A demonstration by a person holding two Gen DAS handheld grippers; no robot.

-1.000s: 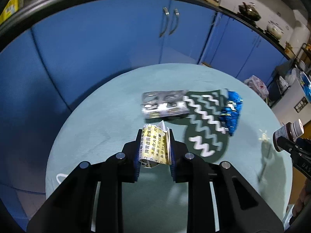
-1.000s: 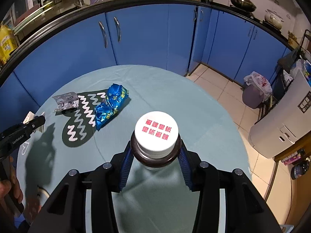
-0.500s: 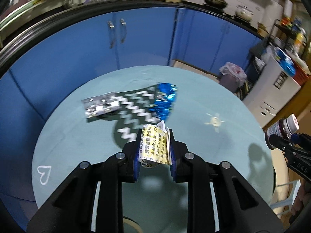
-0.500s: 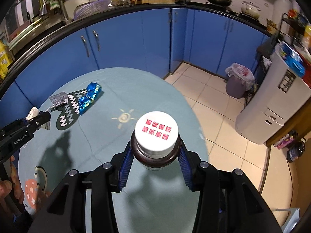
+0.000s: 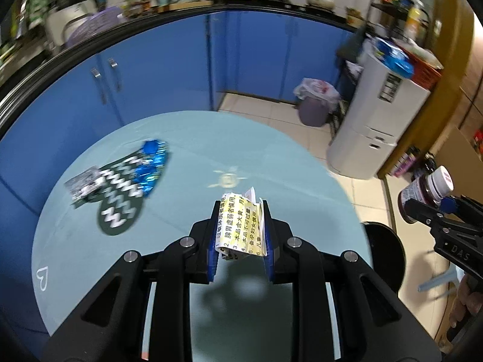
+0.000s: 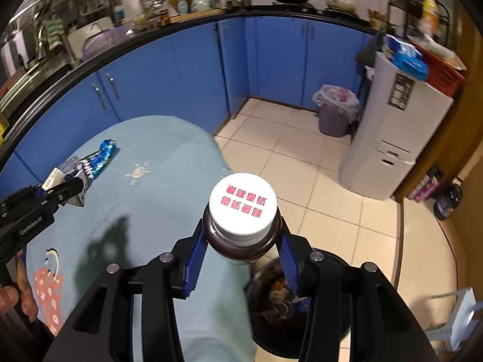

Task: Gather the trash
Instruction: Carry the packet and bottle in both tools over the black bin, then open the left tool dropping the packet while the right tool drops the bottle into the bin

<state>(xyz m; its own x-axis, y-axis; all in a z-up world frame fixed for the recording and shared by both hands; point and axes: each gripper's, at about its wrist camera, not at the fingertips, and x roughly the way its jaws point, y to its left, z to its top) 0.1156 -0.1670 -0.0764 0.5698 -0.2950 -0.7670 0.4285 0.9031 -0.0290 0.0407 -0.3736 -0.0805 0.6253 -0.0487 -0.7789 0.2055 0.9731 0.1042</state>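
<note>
Between the left tool's (image 5: 240, 235) ribbed blue pads sits a creased, matt printed paper leaflet (image 5: 240, 226). The right tool (image 6: 241, 259) clamps a glossy dark bottle (image 6: 241, 238) with a ridged white plastic cap (image 6: 243, 206). Beyond the left tool, a matt cloth covers the table (image 5: 181, 157), bearing a shiny blue foil wrapper (image 5: 151, 166) and a silvery blister pack (image 5: 84, 182).

A round table (image 5: 271, 150) in a pale teal cloth carries a dark zigzag-patterned mat (image 5: 120, 190). A blue wrapper (image 5: 152, 166) lies on the mat's far end, and what looks like a silvery blister pack (image 5: 84, 181) at its left edge.
</note>
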